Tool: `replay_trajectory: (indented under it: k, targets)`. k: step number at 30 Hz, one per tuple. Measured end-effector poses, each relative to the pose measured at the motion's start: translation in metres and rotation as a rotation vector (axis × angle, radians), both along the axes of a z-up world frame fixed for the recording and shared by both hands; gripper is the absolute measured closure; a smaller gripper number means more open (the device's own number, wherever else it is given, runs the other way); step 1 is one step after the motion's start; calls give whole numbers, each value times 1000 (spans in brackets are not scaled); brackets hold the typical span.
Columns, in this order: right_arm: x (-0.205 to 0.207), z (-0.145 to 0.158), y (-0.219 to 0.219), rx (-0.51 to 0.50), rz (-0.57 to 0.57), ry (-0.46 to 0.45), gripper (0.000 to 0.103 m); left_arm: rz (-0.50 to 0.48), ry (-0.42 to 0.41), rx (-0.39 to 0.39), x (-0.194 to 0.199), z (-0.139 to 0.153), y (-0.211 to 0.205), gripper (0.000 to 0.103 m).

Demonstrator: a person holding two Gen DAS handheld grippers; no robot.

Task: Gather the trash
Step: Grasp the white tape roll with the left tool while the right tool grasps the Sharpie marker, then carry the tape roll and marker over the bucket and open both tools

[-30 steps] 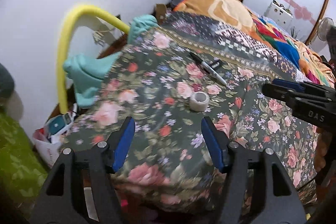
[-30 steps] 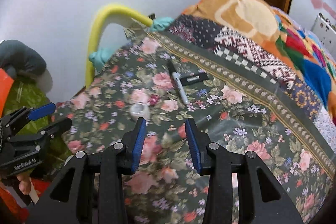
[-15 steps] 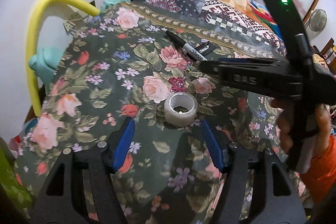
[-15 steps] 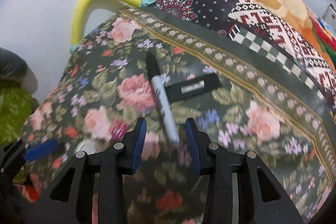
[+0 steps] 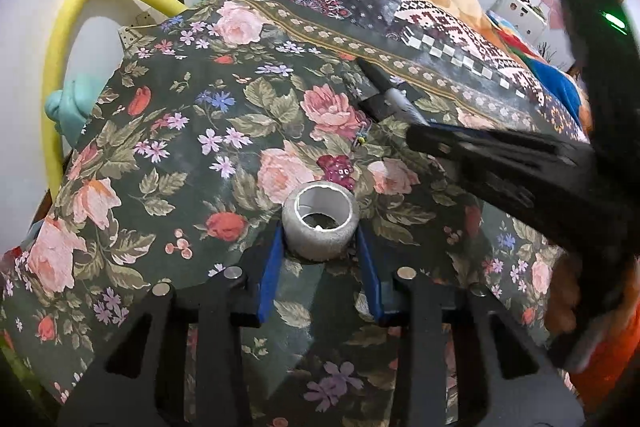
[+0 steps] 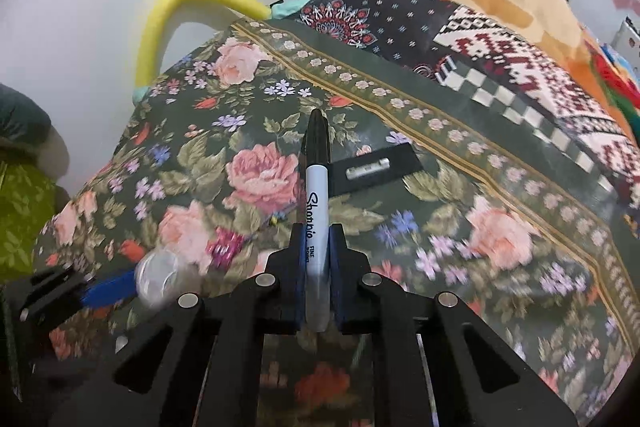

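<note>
A: From my left camera the right gripper (image 5: 424,141) is a dark blur, and it hides the near end of the marker (image 5: 394,97).

B: And your right view?

A: The tape roll (image 6: 158,279) is smeared, so I can't tell whether the left gripper (image 6: 110,287) pads touch it there. The marker's tail runs under the fingers (image 6: 298,259). The black card (image 6: 378,167) has print too small to read.

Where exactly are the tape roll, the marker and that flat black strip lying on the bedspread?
tape roll (image 5: 320,233): left wrist view, on its grey outer wall.
marker (image 6: 316,203): right wrist view, on the labelled barrel.
black strip (image 6: 376,169): right wrist view, on its flat top beside the silver label.
</note>
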State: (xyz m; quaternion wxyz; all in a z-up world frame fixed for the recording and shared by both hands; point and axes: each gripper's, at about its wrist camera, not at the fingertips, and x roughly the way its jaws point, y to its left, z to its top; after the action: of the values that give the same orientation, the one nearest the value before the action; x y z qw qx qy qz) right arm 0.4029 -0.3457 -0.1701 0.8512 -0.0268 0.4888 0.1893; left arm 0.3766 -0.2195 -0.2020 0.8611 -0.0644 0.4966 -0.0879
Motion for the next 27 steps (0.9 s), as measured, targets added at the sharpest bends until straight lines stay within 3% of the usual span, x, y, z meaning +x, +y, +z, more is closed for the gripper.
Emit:
replay_trajectory:
  k: [6,13,22,27]
  targets:
    - [-32,26,-4,-1,-6,-39,93,26,-13,-9,-14,14,10,68]
    - [-71,59,12,48,4,-60,93,45,-74,45,-50,64,25,68]
    - [-141,111,52,92,83,-135,93,131,-188,110,-126,130,68,68]
    - [-178,132,78,106,137,-174,93,167,-251,154,-170,152,89,68]
